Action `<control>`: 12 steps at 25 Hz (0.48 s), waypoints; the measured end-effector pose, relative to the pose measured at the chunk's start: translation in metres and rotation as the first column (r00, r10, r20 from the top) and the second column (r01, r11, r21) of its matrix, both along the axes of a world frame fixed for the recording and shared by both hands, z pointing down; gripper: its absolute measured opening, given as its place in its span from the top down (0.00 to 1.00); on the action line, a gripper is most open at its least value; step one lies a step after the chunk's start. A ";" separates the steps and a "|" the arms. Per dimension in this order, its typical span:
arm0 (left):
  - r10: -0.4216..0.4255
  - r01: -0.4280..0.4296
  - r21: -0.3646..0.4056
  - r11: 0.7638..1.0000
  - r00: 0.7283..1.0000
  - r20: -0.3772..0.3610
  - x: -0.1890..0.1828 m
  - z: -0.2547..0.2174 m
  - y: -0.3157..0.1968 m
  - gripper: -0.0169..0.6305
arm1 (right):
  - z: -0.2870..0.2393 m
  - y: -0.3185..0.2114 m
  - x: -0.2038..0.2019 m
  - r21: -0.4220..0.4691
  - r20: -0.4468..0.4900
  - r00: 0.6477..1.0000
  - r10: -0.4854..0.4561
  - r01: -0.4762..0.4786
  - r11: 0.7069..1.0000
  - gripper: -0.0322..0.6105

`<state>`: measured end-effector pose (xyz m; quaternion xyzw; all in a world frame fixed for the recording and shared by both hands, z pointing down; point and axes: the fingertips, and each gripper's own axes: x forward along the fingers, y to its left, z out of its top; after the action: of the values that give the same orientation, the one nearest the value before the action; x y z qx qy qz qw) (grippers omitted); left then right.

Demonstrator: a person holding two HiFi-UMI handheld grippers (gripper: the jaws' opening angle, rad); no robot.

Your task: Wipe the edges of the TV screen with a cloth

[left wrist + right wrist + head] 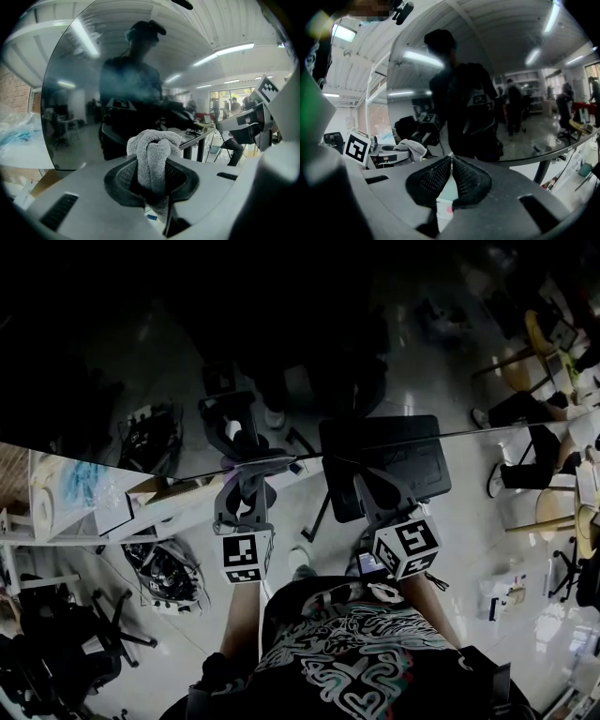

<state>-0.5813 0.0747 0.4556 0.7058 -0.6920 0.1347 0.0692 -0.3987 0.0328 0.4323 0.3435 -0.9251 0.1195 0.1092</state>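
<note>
TV screen (141, 352) faces me; my left gripper (151, 176) pinches the bunched grey cloth (152, 147) at the screen's edge, placed for wiping, while my right gripper (451, 164), pressed together and empty, hovers beside that edge.

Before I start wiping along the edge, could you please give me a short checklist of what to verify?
1. Grip on the grey cloth: ok, the left gripper is shut on it.
2. Cloth reaching past the jaw tips: ok, a bunch protrudes in front.
3. Cloth touching the edge of the TV screen: cannot tell. The head view puts it at the edge, but contact is unclear.
4. State of the right gripper: ok, shut with nothing between its jaws.
5. Right gripper apart from the cloth: ok, it sits to the side of the left gripper without touching.
</note>
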 end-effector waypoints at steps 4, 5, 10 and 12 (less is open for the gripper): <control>-0.001 0.001 0.006 1.000 1.000 -0.002 0.000 0.002 -0.001 0.86 | 0.005 -0.002 0.000 -0.010 -0.015 1.000 0.003 -0.003 1.000 0.89; -0.002 0.002 0.007 1.000 1.000 -0.004 0.001 0.002 -0.001 0.86 | 0.006 -0.002 0.001 -0.012 -0.017 1.000 0.004 -0.004 1.000 0.89; -0.005 0.005 0.007 1.000 1.000 -0.008 0.008 0.001 -0.002 0.86 | 0.005 -0.006 0.008 -0.015 -0.011 1.000 0.013 -0.014 1.000 0.89; -0.003 0.003 0.006 1.000 1.000 -0.008 0.013 0.001 -0.004 0.86 | 0.006 -0.008 0.012 -0.017 -0.011 1.000 0.014 -0.015 1.000 0.89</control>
<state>-0.5688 0.0710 0.4565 0.7056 -0.6931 0.1298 0.0703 -0.3871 0.0246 0.4380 0.3499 -0.9209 0.1262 0.1162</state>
